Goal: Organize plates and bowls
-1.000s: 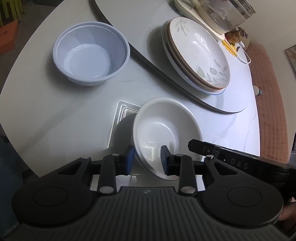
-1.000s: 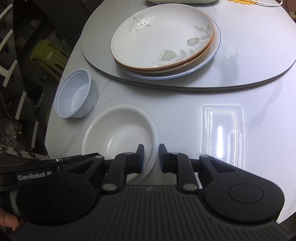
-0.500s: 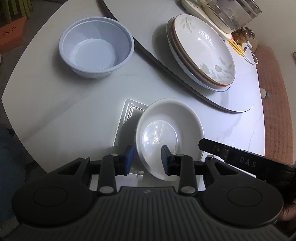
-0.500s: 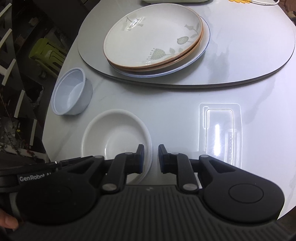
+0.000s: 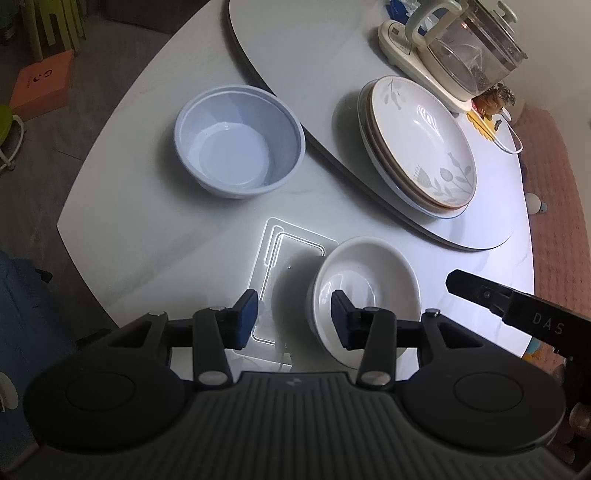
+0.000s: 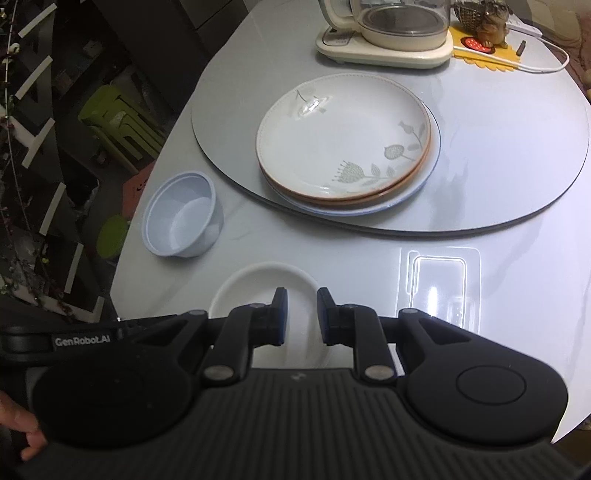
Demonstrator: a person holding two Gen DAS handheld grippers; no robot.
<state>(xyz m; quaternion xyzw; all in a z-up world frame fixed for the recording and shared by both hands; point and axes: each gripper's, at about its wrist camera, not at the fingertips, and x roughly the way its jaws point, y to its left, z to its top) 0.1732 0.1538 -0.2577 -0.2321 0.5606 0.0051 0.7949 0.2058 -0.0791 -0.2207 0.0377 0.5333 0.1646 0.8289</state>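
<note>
A white ceramic bowl sits on the white table near my left gripper, whose jaws are open; its right finger is inside the bowl and the bowl's left rim lies between the fingers. The bowl also shows in the right wrist view. My right gripper hovers above it with a narrow gap between its jaws, holding nothing. A pale blue plastic bowl stands farther left and also shows in the right wrist view. A stack of floral plates rests on the grey turntable.
A clear plastic tray lies flat on the table beside the white bowl, also seen in the right wrist view. A glass kettle on a cream base stands at the back. The table edge drops off at left.
My left gripper's jaws have opened wider, letting go of the white bowl's rim. Both grippers have pulled back and up, so more of the table shows. The right jaws parted slightly.
</note>
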